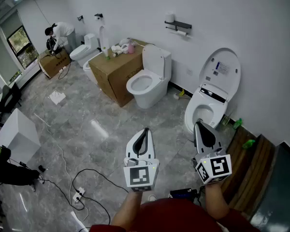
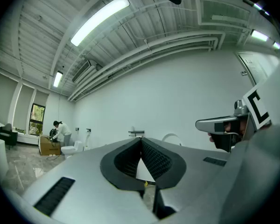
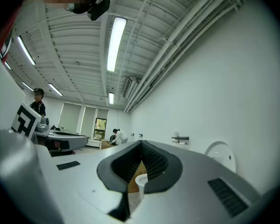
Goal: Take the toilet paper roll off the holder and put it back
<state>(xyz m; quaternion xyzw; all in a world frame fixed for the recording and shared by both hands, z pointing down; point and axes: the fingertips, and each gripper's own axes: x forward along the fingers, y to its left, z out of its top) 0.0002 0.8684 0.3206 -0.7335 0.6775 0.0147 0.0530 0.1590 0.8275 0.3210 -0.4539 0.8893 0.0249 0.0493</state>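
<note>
Far left, a person (image 1: 58, 33) bends over a box (image 1: 53, 63), well clear of my work. My left tongs (image 1: 145, 130) are pinched fully together with nothing between them. I hold them level over the floor (image 1: 87, 124), which I judge to be only a carrying pose, since nothing is within reach.

The holder (image 1: 178, 25) is fixed high on the wall (image 1: 241, 13), well apart from both tongs. The roll (image 1: 182, 33) hangs under its shelf at the right end, so I judge the task not yet begun. A white thing (image 1: 169, 17) stands on top of the shelf at its left. It is probably a spare roll, but too small to be sure.

My right tongs (image 1: 198, 125) are likewise closed tight and empty, roughly level, aimed toward the open-lid toilet (image 1: 210, 100) below the holder.

I can't tell from here whether the roll sits on a bar or a hook. In both gripper views the holder is a speck beyond the tips. In the head view the right tongs' tip overlaps the toilet bowl and hides part of its rim. My forearms (image 1: 129, 210) are cut off at the bottom edge.
</note>
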